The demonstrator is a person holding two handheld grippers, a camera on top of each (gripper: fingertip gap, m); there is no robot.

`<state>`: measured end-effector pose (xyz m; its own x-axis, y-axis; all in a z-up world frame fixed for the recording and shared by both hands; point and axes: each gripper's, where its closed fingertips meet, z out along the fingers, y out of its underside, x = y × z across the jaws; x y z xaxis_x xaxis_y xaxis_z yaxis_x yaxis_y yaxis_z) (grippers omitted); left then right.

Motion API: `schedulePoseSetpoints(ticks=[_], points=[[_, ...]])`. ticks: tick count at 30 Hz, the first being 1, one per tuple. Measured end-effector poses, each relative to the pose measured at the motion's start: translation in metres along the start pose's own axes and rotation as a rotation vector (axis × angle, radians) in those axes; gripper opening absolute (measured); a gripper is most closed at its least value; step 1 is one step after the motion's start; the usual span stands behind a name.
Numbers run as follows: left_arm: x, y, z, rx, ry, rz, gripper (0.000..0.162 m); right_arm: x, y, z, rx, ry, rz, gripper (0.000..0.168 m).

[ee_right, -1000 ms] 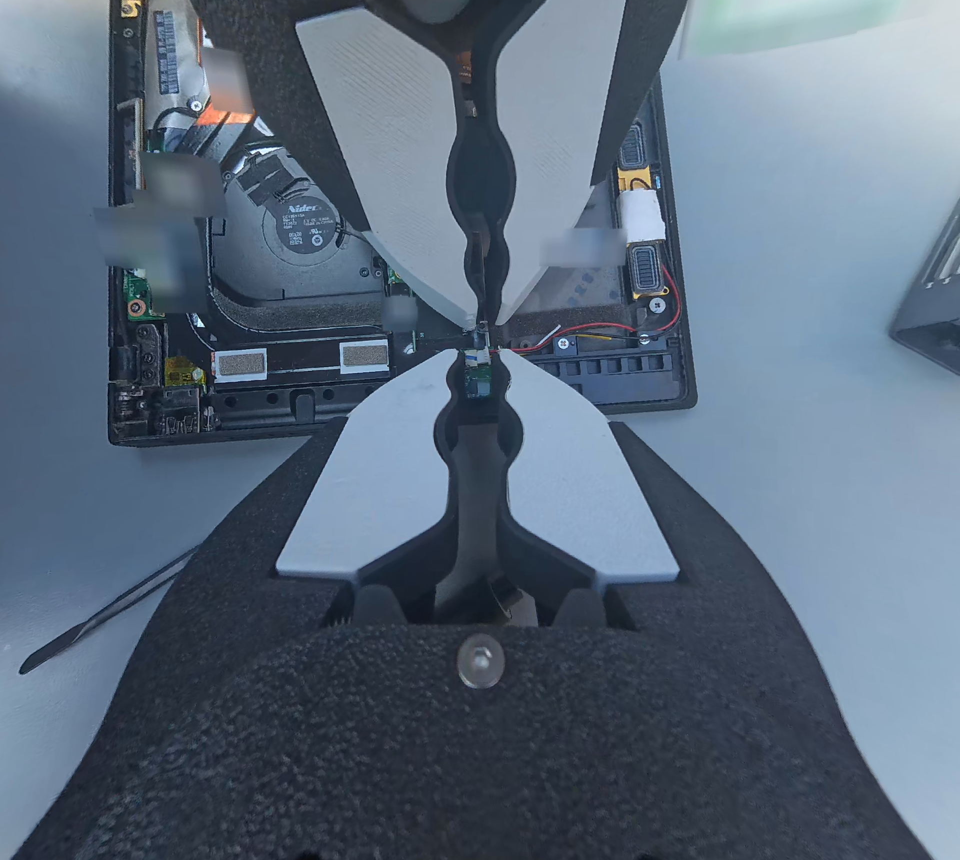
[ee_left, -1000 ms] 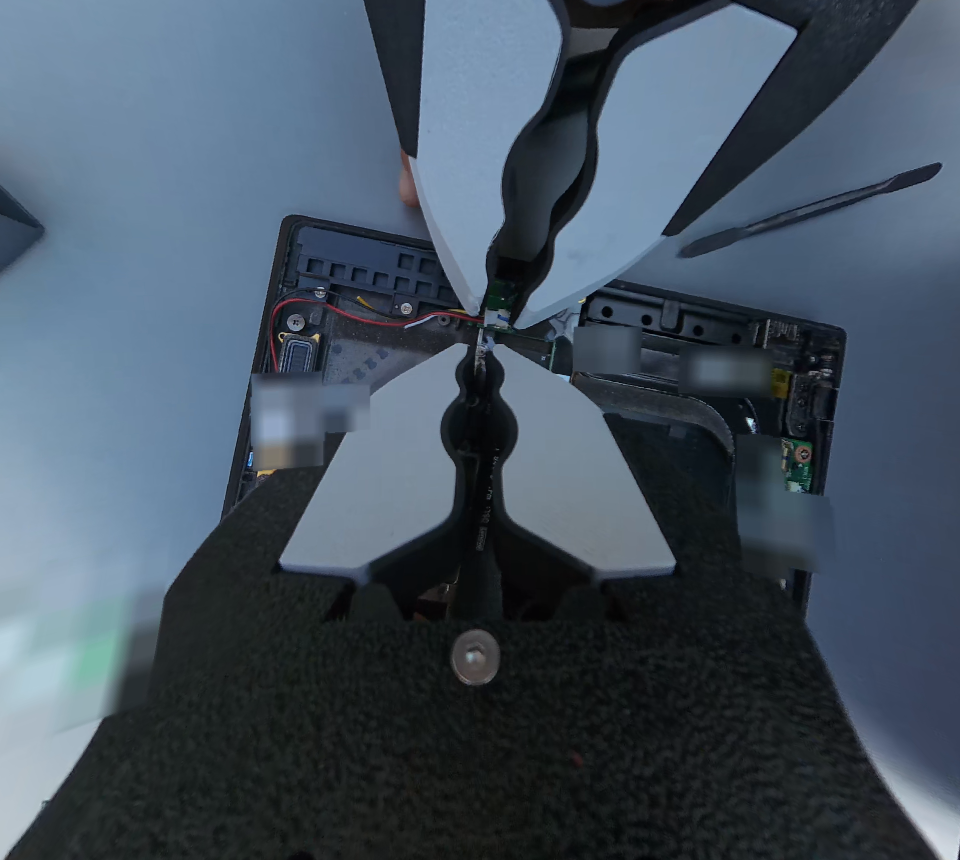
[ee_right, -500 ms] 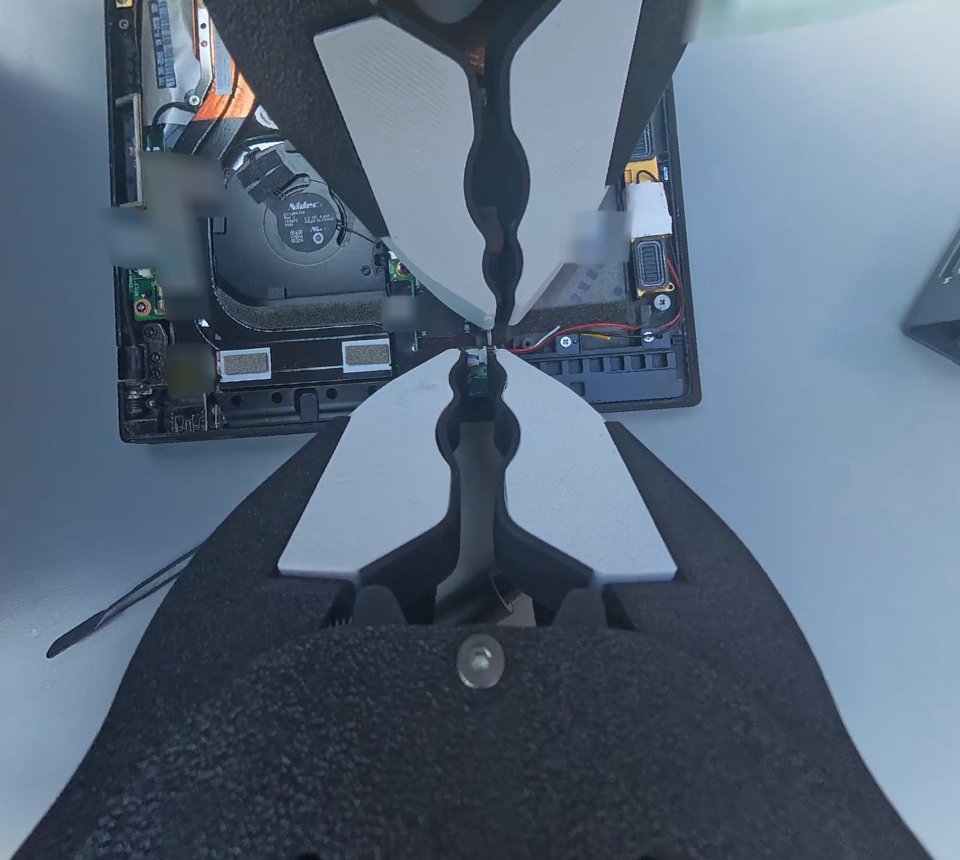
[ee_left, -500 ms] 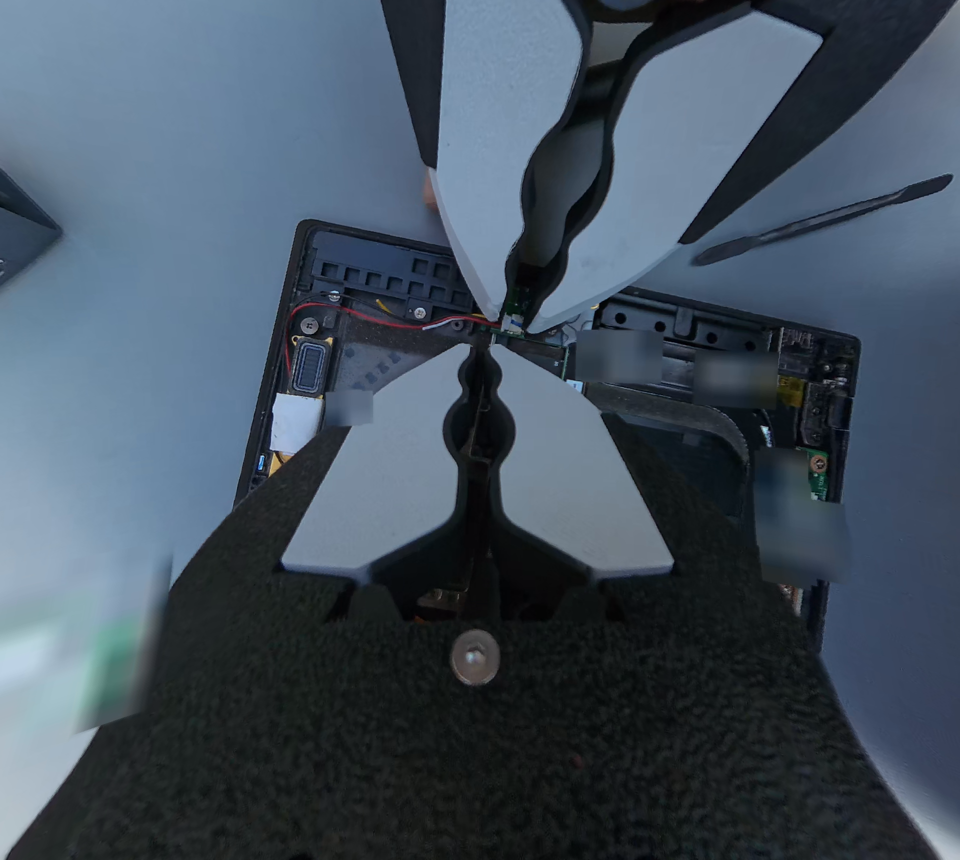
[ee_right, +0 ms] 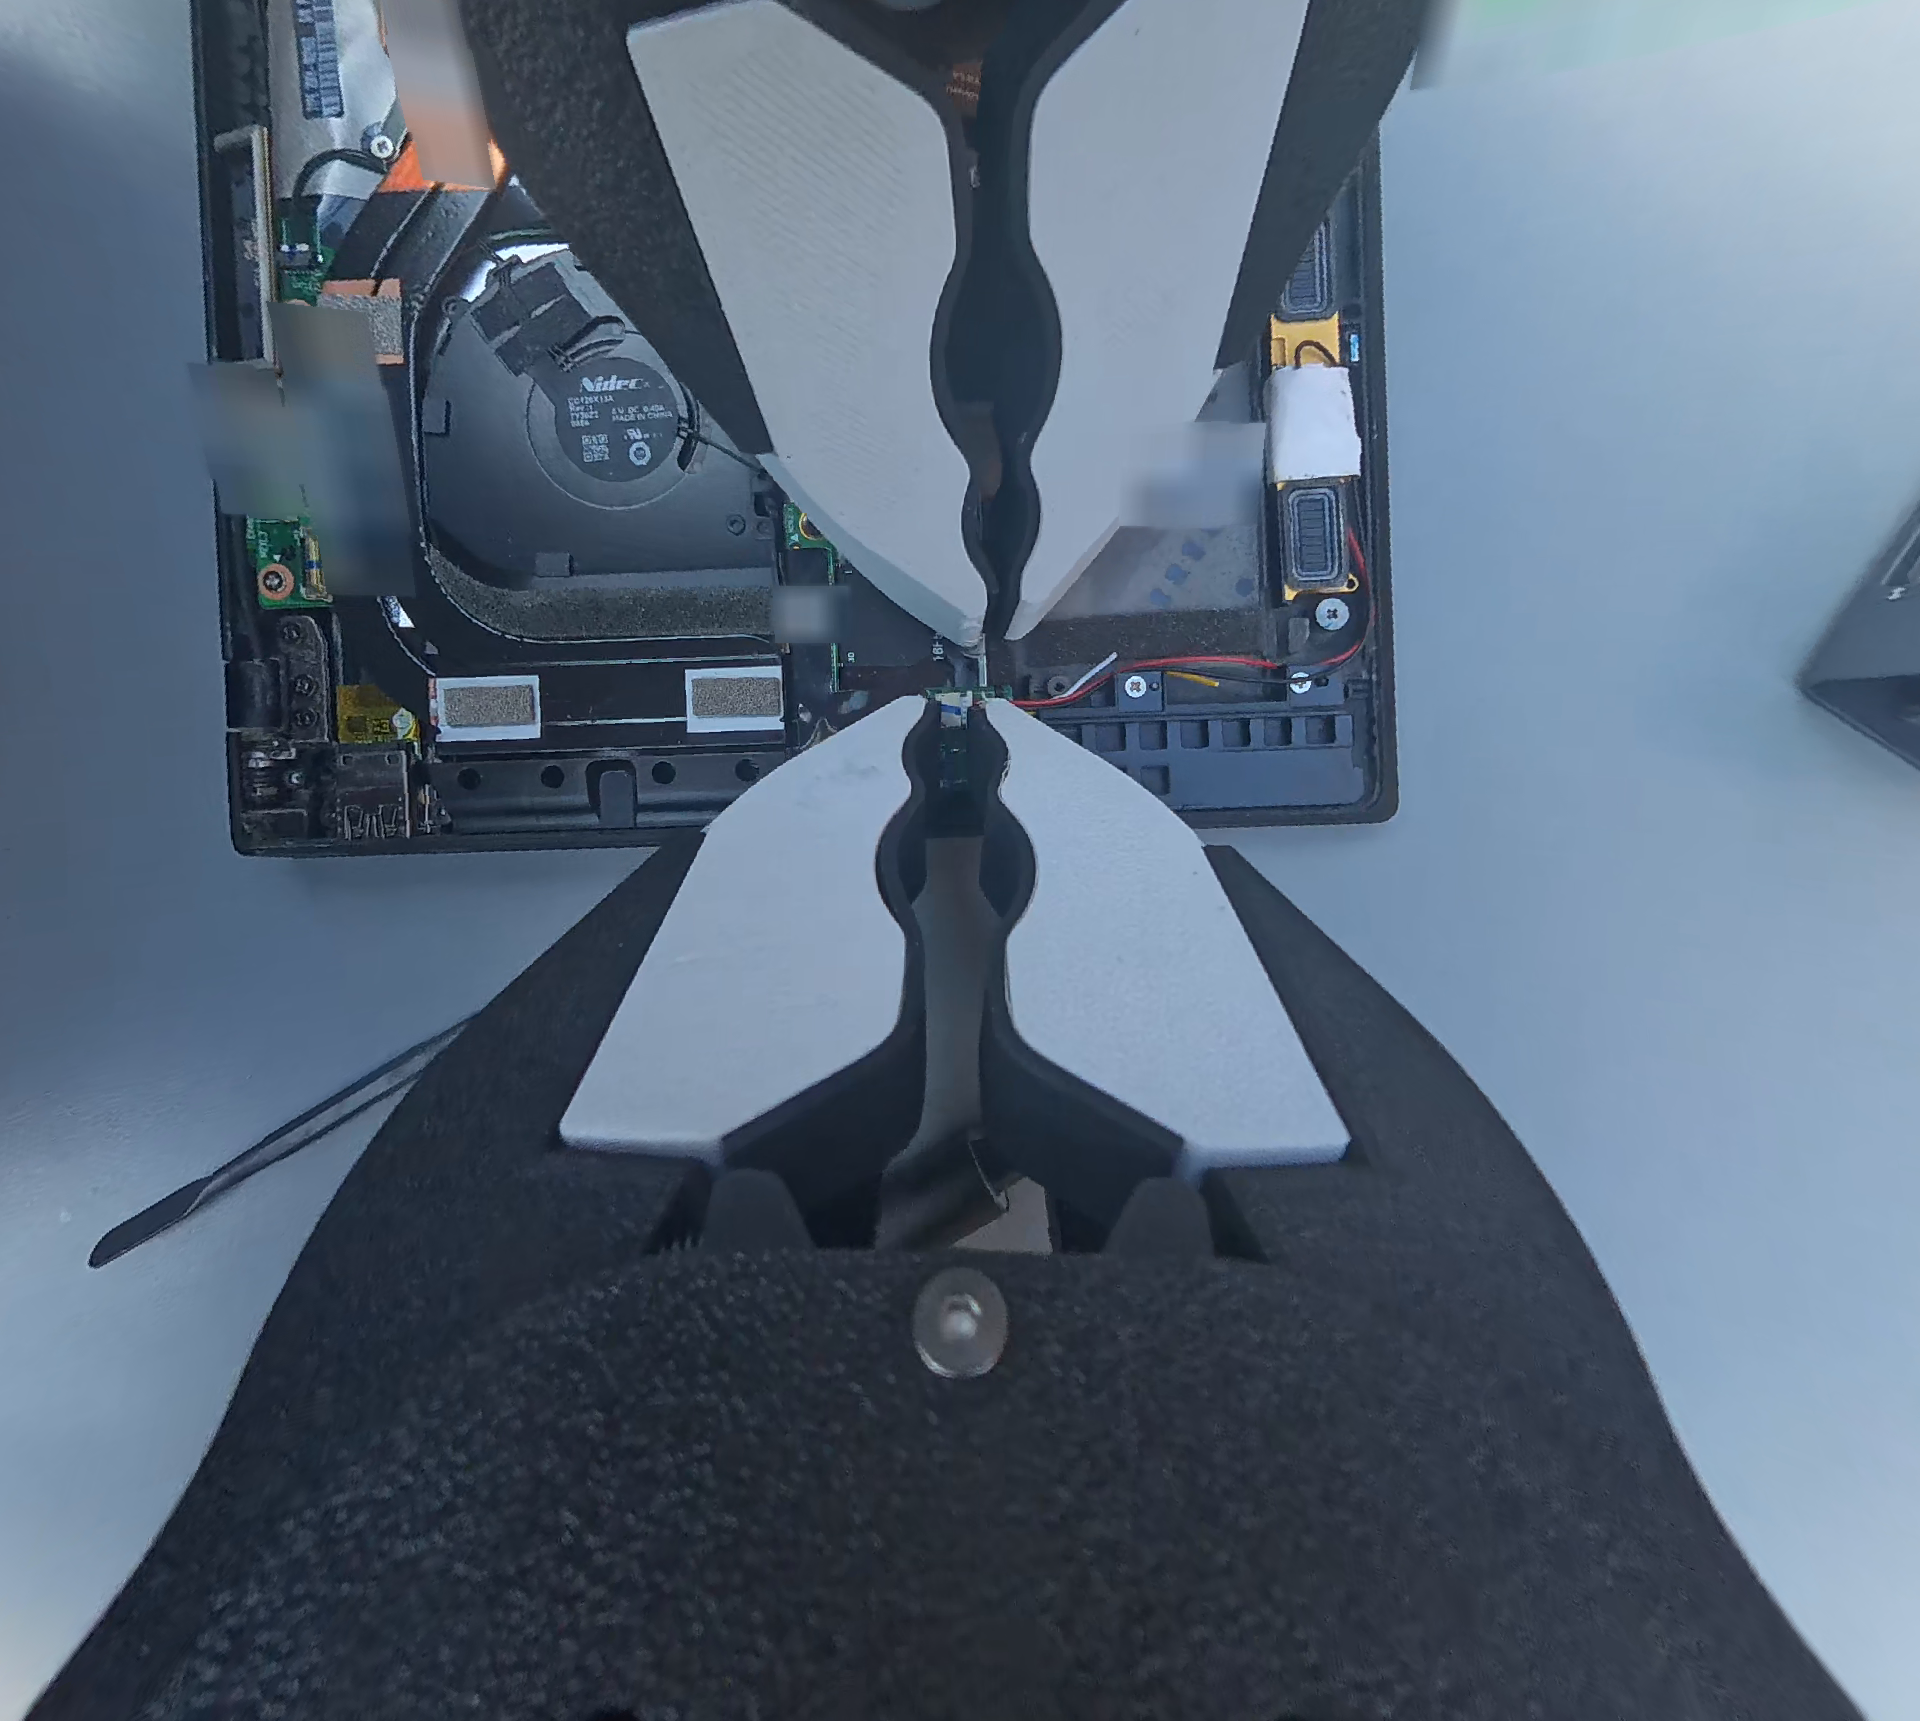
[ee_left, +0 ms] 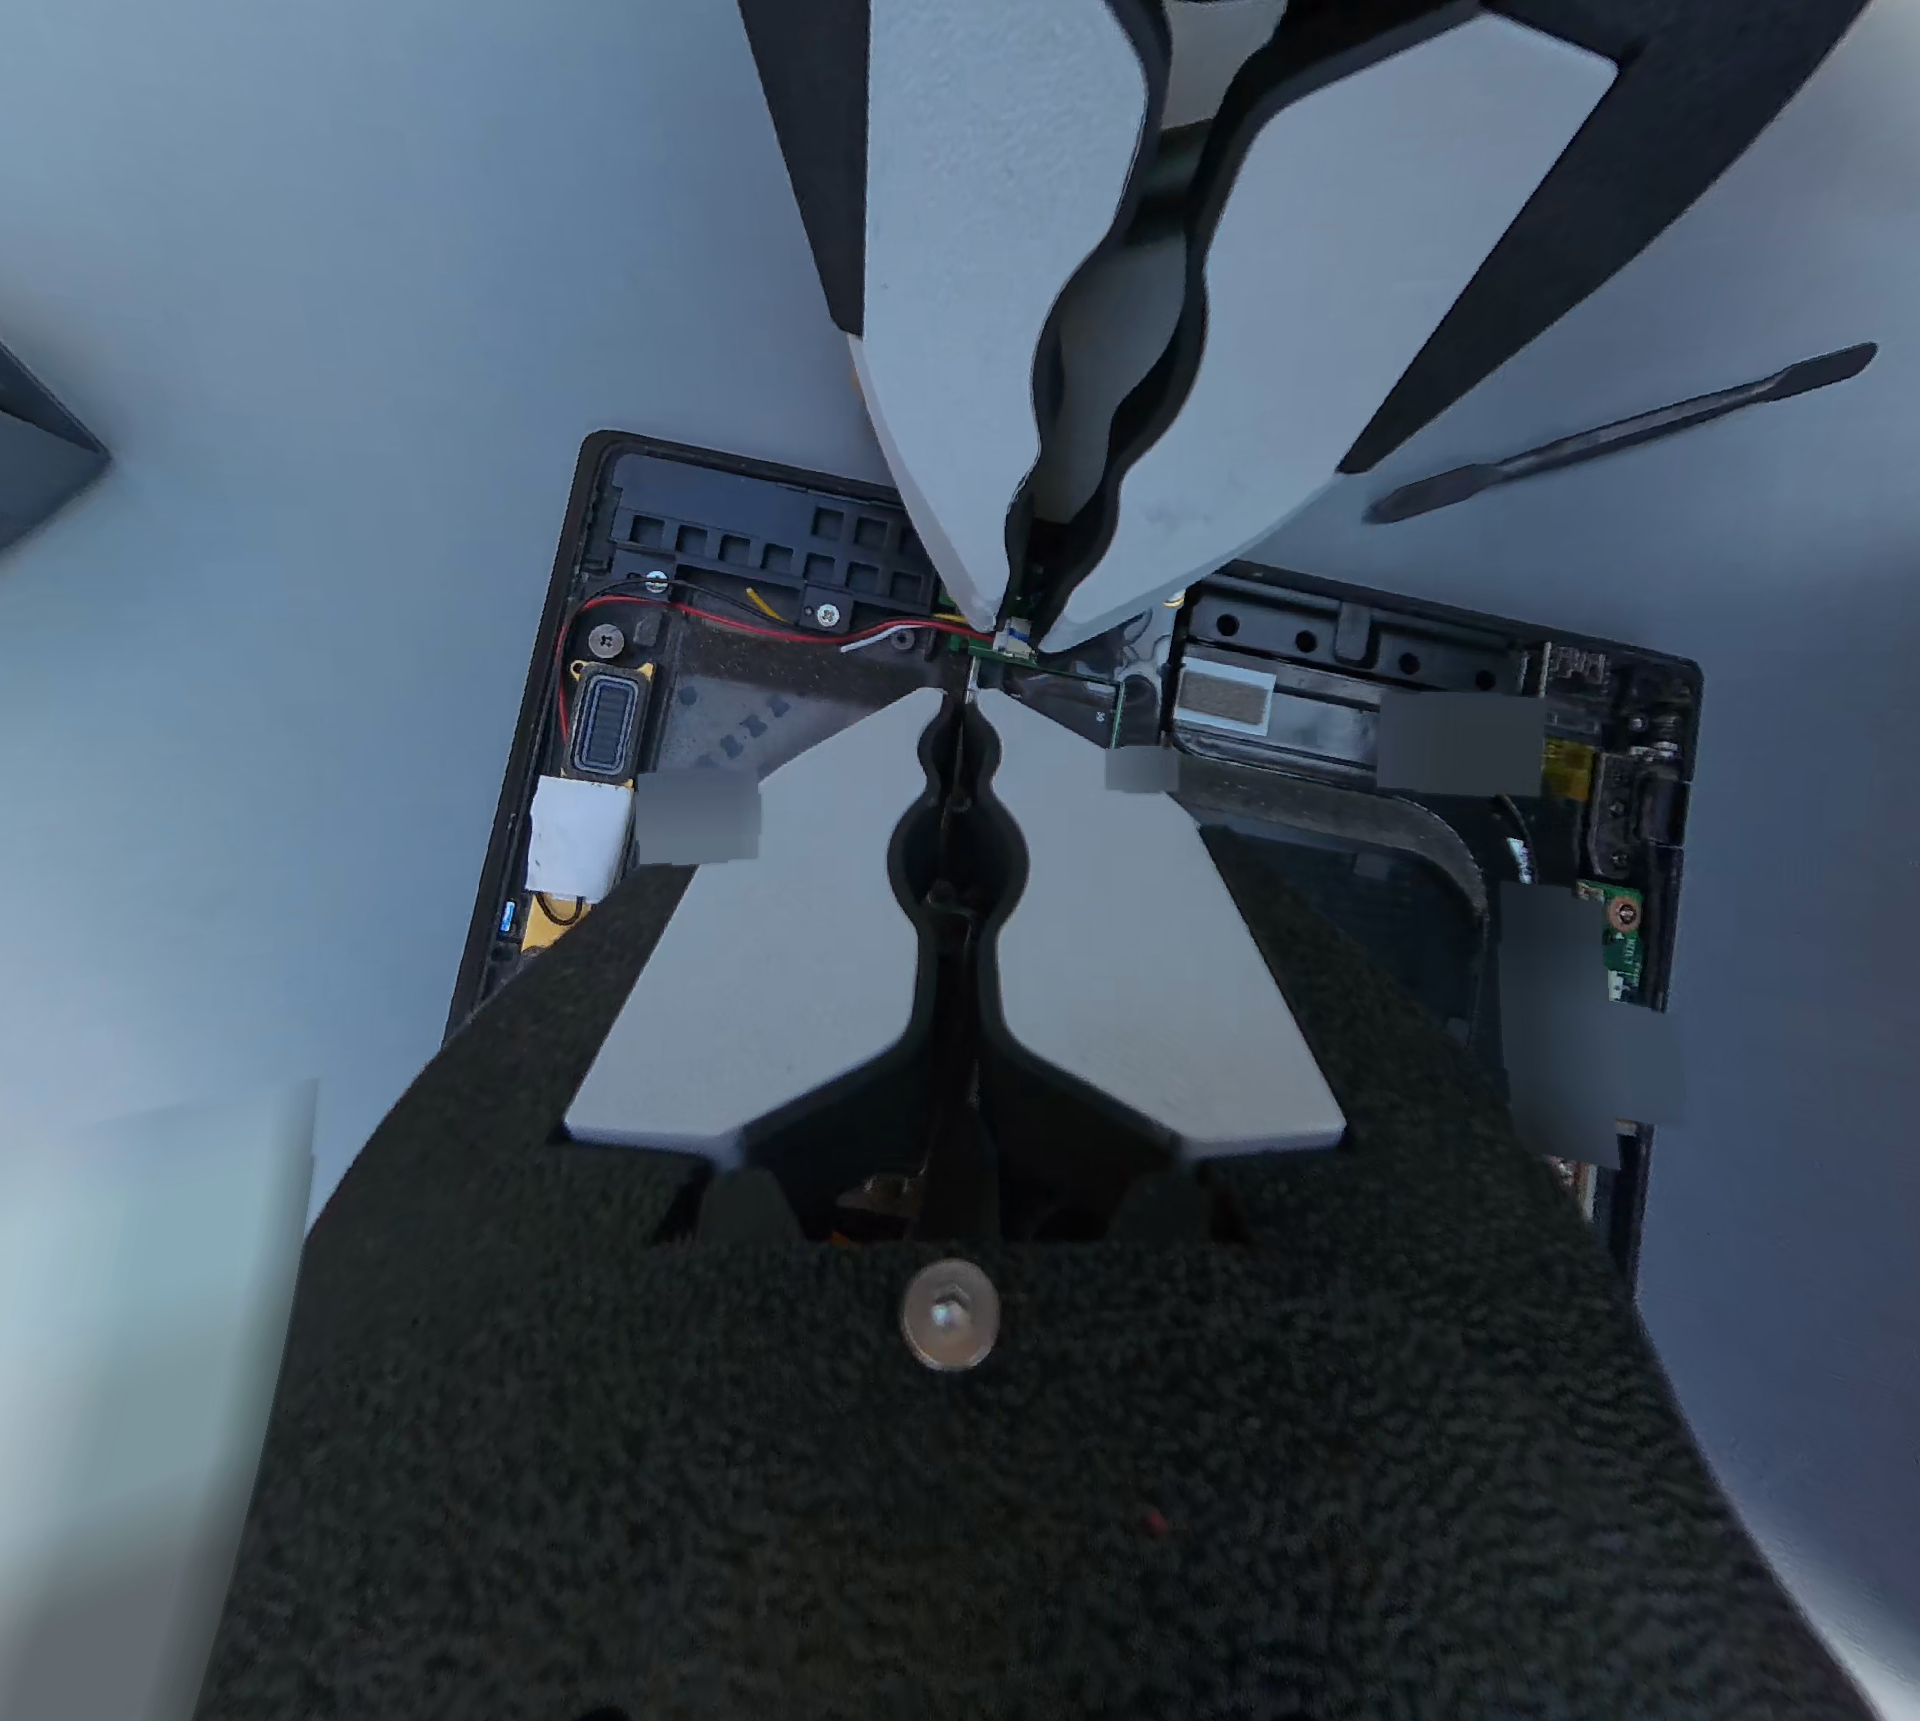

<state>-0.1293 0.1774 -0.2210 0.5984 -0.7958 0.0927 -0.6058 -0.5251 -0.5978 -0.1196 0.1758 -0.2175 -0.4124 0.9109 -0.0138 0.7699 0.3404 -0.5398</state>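
Note:
An opened laptop chassis (ee_left: 540, 736) lies on a grey table, also in the right wrist view (ee_right: 520, 835). My two grippers meet tip to tip over a small white connector (ee_left: 1013, 629) on a green board, where a red wire (ee_left: 748, 622) ends. My left gripper (ee_left: 964, 692) is shut, tips pressed together just short of the connector; I cannot tell if it pinches anything. My right gripper (ee_right: 956, 707) comes from the opposite side, its tips closed narrowly on the connector (ee_right: 954, 711). Each gripper also shows in the other's view: right (ee_left: 1016, 622), left (ee_right: 989, 629).
A round black fan (ee_right: 613, 435) sits left of the tips and a speaker (ee_right: 1314, 539) right. A black pry tool (ee_left: 1621, 435) lies on the table beside the chassis, also in the right wrist view (ee_right: 270, 1141). A dark object (ee_right: 1870, 643) lies at the edge. My two grippers' fingertips are within a few centimetres of each other. It is some 6 centimeters from my left tips to the speaker (ee_right: 1314, 539). My left wrist view (ee_left: 605, 717) looks at it from another angle.
Both grippers stay shut, tip to tip at the connector. The views shift slightly; my left gripper has eased back a little, showing more of the speaker side of the chassis.

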Motion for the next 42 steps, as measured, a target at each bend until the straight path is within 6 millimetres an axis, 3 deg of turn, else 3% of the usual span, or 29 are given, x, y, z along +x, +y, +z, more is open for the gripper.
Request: schedulePoseSetpoints(ticks=[1, 14, 21, 42], points=[[0.000, 0.000, 0.000, 0.001, 0.000, -0.001, 0.000, 0.000, 0.000, 0.000, -0.006, -0.001, -0.008, 0.004], [-0.003, 0.016, -0.028, 0.049, -0.052, -0.090, 0.002, 0.001, -0.004, -0.002, -0.030, 0.065, -0.012, 0.012], [0.004, 0.029, -0.027, 0.035, -0.049, -0.100, 0.002, 0.001, -0.003, 0.001, -0.043, 0.048, -0.017, 0.009], [-0.005, 0.031, -0.037, 0.045, -0.072, -0.109, 0.001, 0.000, -0.003, 0.002, -0.026, 0.087, -0.044, 0.005]])
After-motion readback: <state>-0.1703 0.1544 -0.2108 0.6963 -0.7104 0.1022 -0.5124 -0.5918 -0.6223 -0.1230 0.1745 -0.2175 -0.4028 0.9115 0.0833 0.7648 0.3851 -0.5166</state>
